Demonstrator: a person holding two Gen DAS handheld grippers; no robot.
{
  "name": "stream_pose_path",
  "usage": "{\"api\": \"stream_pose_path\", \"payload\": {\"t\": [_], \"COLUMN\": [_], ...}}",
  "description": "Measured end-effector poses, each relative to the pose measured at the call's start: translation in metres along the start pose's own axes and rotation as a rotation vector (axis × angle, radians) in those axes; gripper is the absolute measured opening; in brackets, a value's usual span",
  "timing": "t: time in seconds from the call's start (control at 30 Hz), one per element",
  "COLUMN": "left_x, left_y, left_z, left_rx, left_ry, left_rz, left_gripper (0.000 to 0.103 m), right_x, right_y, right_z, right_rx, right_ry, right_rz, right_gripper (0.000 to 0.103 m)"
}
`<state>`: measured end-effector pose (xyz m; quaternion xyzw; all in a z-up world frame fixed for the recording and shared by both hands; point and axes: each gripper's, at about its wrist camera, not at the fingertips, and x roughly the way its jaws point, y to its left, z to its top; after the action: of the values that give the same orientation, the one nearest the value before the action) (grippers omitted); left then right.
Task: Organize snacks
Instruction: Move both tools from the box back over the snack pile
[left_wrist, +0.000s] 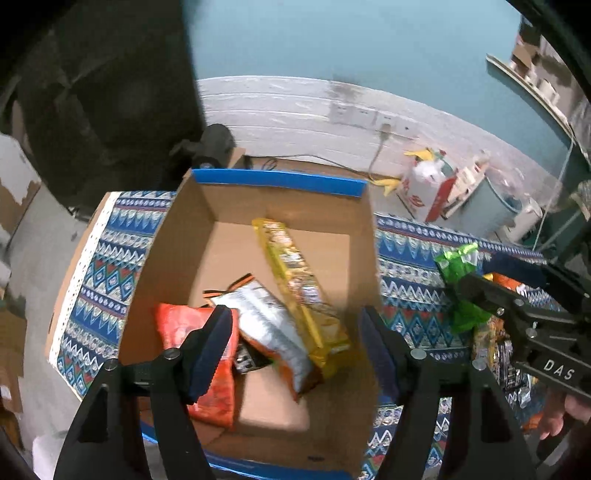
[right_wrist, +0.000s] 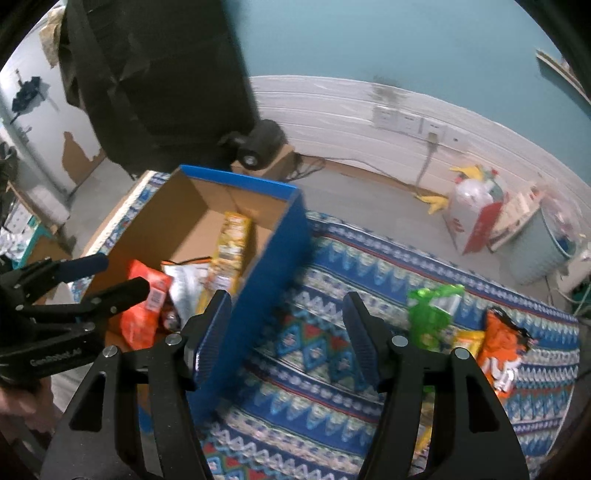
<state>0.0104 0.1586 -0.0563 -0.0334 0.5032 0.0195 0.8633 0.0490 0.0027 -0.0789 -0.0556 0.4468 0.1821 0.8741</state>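
A cardboard box with a blue outside stands on a patterned cloth. In it lie a long yellow packet, a silver bag and a red-orange bag. My left gripper hovers open over these snacks and grips none of them. My right gripper is open too, above the box's right wall and the cloth, with nothing held. To its right on the cloth lie a green packet, a small yellow packet and an orange bag.
The cloth covers a low table whose edge shows at the left. Behind it are a grey floor, a white panelled wall with sockets, a black fan and a white and red bag. A hand holds the right gripper.
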Motion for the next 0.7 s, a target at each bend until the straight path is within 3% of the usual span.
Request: {"api": "stream_pose_path", "payload": {"t": [0.57,0.7], "left_x": [0.008,0.013], "left_y": [-0.088,-0.106], "left_z": [0.003,0.004], "left_rx": [0.17,0.208], "left_ry": [0.015,0.021], "left_rz": [-0.008,-0.003], "left_gripper": [0.073,0.073], "right_x": [-0.045,-0.052], "right_y": [-0.082,-0.102], "right_z": [-0.035,-0.042], "right_rx": [0.086,0.094], "right_ry": [-0.023,-0.024], "right_rz": [-0.102,-0.131], "right_gripper": [0.068,0.073]}}
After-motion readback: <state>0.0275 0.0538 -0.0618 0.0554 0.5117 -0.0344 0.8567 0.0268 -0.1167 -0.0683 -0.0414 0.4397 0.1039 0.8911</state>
